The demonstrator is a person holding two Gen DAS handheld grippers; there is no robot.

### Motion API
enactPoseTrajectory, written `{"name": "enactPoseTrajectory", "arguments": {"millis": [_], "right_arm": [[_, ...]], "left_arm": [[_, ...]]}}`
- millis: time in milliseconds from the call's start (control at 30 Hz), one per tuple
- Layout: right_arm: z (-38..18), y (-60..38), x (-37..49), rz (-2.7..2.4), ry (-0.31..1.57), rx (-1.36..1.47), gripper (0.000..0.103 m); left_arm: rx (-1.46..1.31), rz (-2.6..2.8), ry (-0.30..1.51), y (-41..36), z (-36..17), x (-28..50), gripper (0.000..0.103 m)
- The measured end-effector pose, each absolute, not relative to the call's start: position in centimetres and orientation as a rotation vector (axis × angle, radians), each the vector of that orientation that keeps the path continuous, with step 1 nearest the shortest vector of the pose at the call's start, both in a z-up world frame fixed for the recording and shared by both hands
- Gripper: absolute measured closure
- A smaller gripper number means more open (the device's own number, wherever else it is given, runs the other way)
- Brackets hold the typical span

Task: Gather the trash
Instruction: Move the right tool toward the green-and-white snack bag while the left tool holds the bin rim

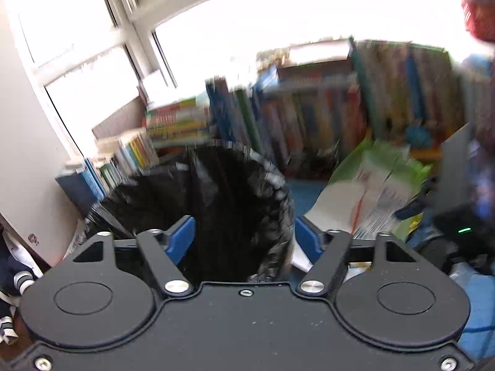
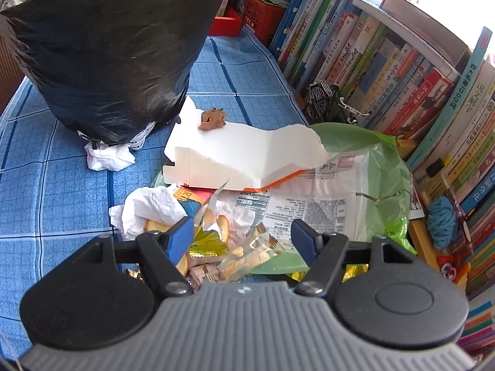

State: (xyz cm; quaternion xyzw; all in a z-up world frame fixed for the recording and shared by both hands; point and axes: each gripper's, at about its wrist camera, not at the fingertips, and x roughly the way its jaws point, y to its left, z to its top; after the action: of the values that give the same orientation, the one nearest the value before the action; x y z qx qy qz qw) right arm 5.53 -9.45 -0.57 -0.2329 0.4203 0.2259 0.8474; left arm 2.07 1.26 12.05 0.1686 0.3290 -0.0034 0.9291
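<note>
We see a bin lined with a black plastic bag (image 2: 105, 58) standing on the blue checked cloth, its mouth open and its dark inside showing in the left wrist view (image 1: 222, 204). Just beside its foot lies a crumpled white tissue (image 2: 106, 157). Close by, a torn white carton (image 2: 241, 157) with an orange edge lies flat, and a small brown scrap (image 2: 212, 119) rests on top of it. Under the carton spreads a green printed wrapper (image 2: 365, 185), its label side up. In front of these a second crumpled tissue (image 2: 148, 208) sits in a loose heap with gold foil (image 2: 208, 244) and clear sachets (image 2: 247, 256).
</note>
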Motion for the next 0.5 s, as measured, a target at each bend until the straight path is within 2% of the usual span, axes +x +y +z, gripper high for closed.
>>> {"name": "enactPoseTrajectory", "arguments": {"millis": [167, 233, 300, 400, 500], "right_arm": [[-1.3, -9.9, 6.1, 0.461, 0.96, -0.466, 0.024], [-1.0, -10.2, 6.4, 0.437, 0.954, -0.462, 0.026], [-0.3, -10.6, 7.2, 0.415, 0.942, -0.44, 0.031], [1.4, -11.5, 8.5, 0.376, 0.909, -0.401, 0.033], [3.0, -12.3, 9.6, 0.355, 0.853, -0.372, 0.033]], "left_arm": [[0.213, -0.083, 0.806, 2.5, 9.1, 4.5, 0.059], [0.166, -0.11, 0.86, 3.3, 8.1, 4.9, 0.074], [0.115, -0.141, 0.885, 3.9, 7.7, 5.2, 0.081], [0.082, -0.154, 0.886, 4.4, 8.1, 5.4, 0.087], [0.045, -0.166, 0.901, 4.9, 8.1, 5.5, 0.087]]}}
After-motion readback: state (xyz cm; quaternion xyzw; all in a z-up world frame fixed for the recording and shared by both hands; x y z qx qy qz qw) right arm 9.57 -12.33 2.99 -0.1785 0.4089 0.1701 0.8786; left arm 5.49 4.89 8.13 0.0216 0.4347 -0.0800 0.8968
